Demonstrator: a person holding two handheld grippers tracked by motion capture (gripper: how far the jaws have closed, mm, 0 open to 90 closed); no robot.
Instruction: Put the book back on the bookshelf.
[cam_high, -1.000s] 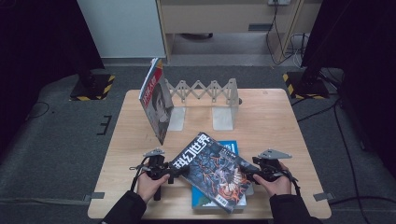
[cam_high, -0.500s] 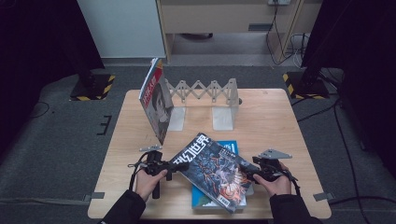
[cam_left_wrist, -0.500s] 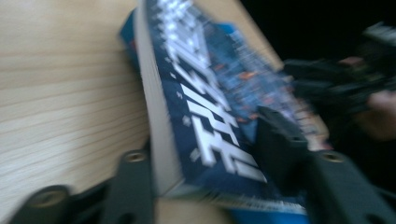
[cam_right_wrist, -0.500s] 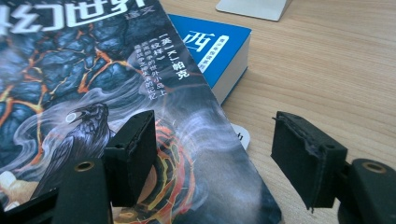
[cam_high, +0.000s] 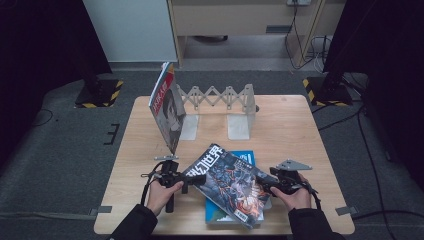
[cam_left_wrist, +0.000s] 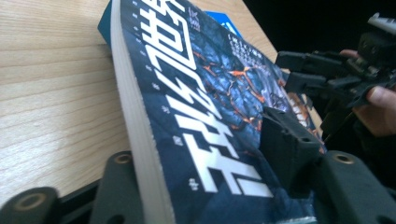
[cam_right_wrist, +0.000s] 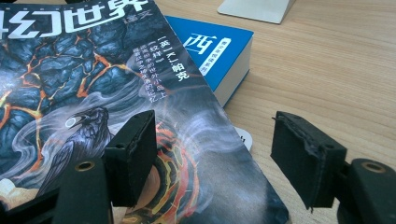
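Three printed things are on the wooden surface (cam_high: 300, 125): one dark magazine (cam_high: 227, 182) with a lava-patterned cover, one blue book (cam_high: 247, 159) lying under it, and one more magazine (cam_high: 167, 107) standing upright at the left end of the rack. There is one expanding rack (cam_high: 220, 97) with two flat base plates. Two grippers are present, a left gripper (cam_high: 192, 180) and a right gripper (cam_high: 267, 184), each with two black fingers (cam_right_wrist: 130, 154).

- magazine (cam_right_wrist: 93, 93) between the left gripper's (cam_left_wrist: 205, 186) jaws: glossy printed paper cover, page edges matt white
- right gripper (cam_right_wrist: 215, 158): matt black jaw pads, kinda rough and frayed
- table (cam_right_wrist: 327, 70) under both: pale wood, smooth, visible grain
- blue book (cam_right_wrist: 215, 51) beneath the magazine: smooth cover
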